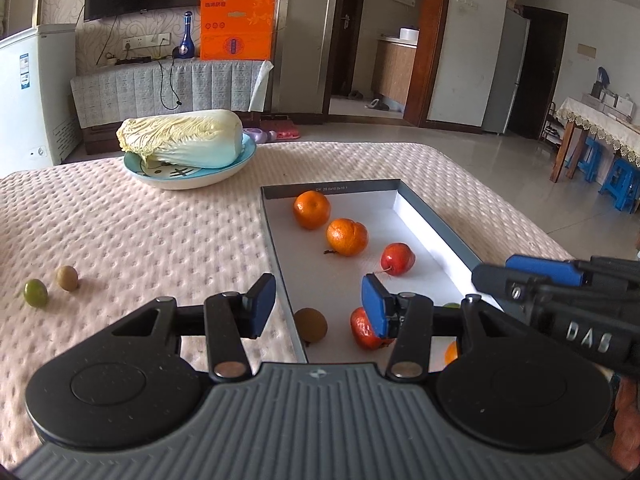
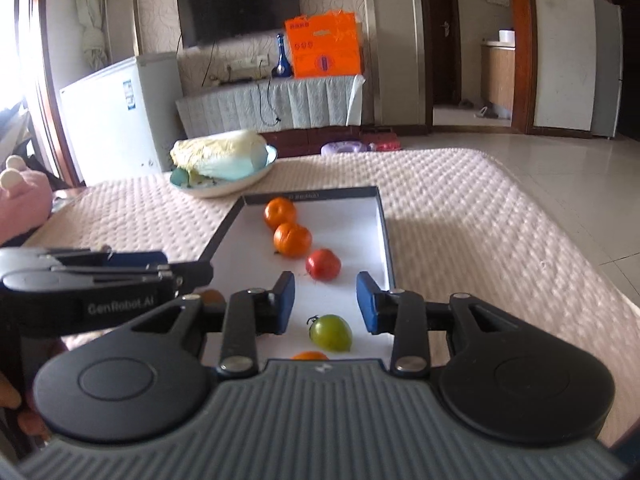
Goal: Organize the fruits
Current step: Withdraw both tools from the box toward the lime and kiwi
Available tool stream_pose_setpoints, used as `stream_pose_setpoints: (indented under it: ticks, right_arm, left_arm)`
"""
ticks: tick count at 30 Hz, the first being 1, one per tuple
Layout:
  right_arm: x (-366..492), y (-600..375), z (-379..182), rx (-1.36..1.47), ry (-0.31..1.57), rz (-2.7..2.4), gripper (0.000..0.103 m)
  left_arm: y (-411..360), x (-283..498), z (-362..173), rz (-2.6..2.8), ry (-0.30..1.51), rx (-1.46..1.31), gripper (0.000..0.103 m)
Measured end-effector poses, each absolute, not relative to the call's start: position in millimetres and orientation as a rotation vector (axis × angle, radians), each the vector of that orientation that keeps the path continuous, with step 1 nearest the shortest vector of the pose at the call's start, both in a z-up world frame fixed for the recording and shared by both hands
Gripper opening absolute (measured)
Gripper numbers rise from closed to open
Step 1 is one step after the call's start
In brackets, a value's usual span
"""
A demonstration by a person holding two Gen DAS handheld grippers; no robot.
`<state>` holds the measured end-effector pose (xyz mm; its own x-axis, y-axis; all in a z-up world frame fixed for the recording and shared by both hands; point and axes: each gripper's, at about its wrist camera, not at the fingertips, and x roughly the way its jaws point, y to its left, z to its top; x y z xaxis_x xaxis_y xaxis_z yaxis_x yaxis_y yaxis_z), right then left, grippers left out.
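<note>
A grey-rimmed white tray holds two oranges, a red fruit, a brown fruit and a red-orange fruit. My left gripper is open and empty, straddling the tray's left wall. In the right wrist view a green fruit lies on the tray between the fingers of my right gripper. Neither pad touches it, so this gripper is open. An orange fruit peeks out just below it. A green fruit and a brown one rest on the cloth at the left.
A cabbage lies on a blue plate behind the tray. The pink quilted cloth covers the table. The two grippers are close side by side over the tray's near end. A pink plush toy sits at the table's left edge.
</note>
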<state>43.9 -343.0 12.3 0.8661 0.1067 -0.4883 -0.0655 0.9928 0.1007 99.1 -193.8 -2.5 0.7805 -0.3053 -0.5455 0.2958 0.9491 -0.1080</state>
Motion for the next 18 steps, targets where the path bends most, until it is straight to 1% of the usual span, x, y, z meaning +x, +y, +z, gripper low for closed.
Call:
stream_pose_setpoints:
  ticks: [4,10,18]
  right_arm:
    - [43,-350,15,0.112,0.502,0.060,0.037]
    - [41,-362,12,0.166,0.536,0.061,0.037]
    - [27,-349,20,0.171,0.539,0.113,0.037]
  left_arm:
    - [-192,90,1,-0.325,0.593,-0.014,0.054]
    - [-189,75,7,-0.318,0.588,-0.027,0.054]
    - [-189,59,8,-0.304,0.595,-0.012,0.054]
